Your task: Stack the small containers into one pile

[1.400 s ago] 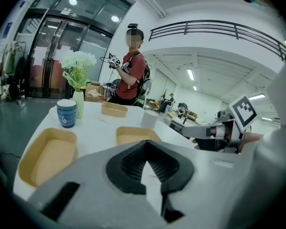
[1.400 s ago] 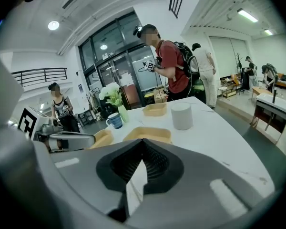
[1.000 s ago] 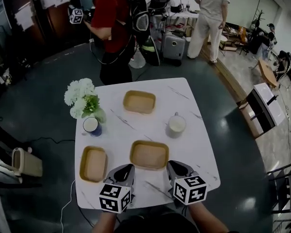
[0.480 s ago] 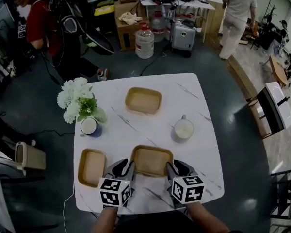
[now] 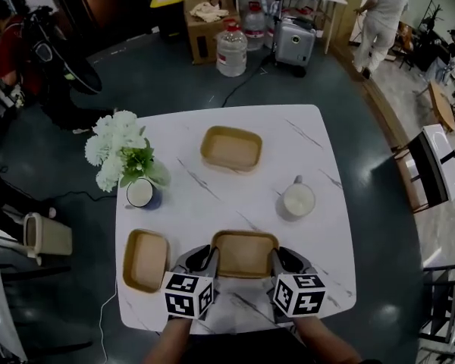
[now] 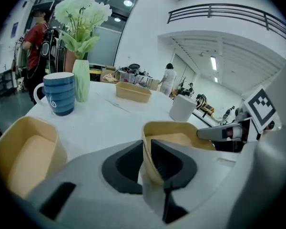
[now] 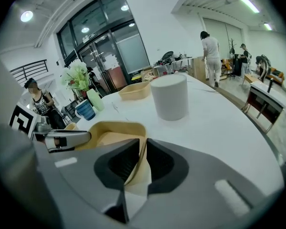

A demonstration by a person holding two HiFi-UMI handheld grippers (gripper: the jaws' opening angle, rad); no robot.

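At the near edge of the white marble-patterned table (image 5: 235,196), a shallow tan rectangular container with rounded corners (image 5: 245,253) lies flat, its long side along that edge. It is empty, with thin walls that flare outward to a smooth rim, and a matte inside.

The left gripper (image 6: 147,159) is at its left short end and the right gripper (image 7: 142,161) at its right short end. Each has one dark ribbed pad inside the container and one outside. Both pairs of jaws have just been closing, and each now pinches the thin end wall between its pads. The container sits between the two grippers, whose marker cubes hang over the table's near edge.

Just to the left of the left gripper, in the near left corner, lies a second tan rectangular container (image 5: 145,260), apart from the first and also empty.

Farther in, a plain white mug (image 5: 297,201) stands near the right edge. A blue striped mug (image 5: 142,194) stands by the left edge, beside white flowers in a pale green vase (image 5: 117,146).

A third tan rectangular container (image 5: 231,148) rests toward the middle of the far edge, well apart from the other two.

Beyond the table, on the dark floor, stand a large clear water bottle (image 5: 231,48) and a silver suitcase (image 5: 294,44).
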